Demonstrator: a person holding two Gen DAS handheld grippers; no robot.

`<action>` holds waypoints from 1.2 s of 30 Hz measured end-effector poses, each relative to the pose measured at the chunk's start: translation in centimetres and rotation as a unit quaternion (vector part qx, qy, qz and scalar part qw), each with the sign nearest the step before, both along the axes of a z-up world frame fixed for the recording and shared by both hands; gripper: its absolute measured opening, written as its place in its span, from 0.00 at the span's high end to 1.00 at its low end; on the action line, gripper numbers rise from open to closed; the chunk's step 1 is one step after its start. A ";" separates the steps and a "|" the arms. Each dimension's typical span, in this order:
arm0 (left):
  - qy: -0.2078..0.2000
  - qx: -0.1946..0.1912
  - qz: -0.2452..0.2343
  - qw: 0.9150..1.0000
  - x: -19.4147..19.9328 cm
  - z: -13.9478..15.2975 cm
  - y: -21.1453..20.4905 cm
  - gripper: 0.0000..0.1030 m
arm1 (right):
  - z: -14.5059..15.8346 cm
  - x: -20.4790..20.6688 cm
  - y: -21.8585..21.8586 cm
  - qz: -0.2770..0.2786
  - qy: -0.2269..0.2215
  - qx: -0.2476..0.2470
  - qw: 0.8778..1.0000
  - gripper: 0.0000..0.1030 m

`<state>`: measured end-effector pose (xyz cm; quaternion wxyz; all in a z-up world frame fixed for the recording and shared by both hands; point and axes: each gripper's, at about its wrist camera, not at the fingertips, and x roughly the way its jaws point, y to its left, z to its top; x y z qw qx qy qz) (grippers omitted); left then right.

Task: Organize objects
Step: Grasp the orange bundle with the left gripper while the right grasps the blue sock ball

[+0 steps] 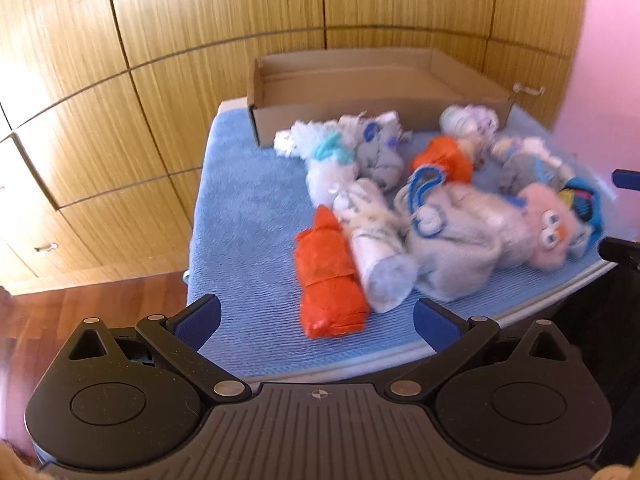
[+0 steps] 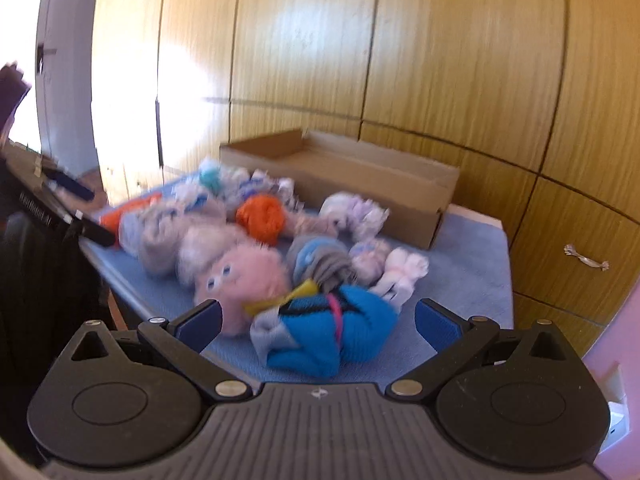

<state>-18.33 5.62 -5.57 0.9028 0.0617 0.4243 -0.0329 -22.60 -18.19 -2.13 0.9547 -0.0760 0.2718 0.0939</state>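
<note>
Several rolled sock bundles lie heaped on a blue towel-covered table (image 1: 248,208), in front of a shallow brown cardboard box (image 1: 376,120). The left gripper (image 1: 316,322) hangs spread before an orange rolled bundle (image 1: 330,276); the right gripper (image 2: 318,324) gapes around a bright blue rolled sock (image 2: 332,332), not touching it.

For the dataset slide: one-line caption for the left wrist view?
Open left gripper hovers before rolled sock bundles, nearest an orange one, on blue towel; empty cardboard box behind.
</note>
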 end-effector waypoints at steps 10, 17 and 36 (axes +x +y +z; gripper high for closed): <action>0.016 0.018 0.026 0.999 1.3 -0.7 1.9 0.00 | -2.1 1.8 -0.1 -0.032 0.027 0.002 0.999 0.01; 0.003 0.023 0.022 0.999 1.9 -0.9 1.7 0.00 | -1.5 1.2 -1.9 -0.050 0.014 0.054 0.997 0.13; -0.013 -0.033 -0.043 0.998 2.1 -1.1 0.8 0.61 | -2.9 1.0 -1.7 -0.071 0.013 0.093 0.993 0.21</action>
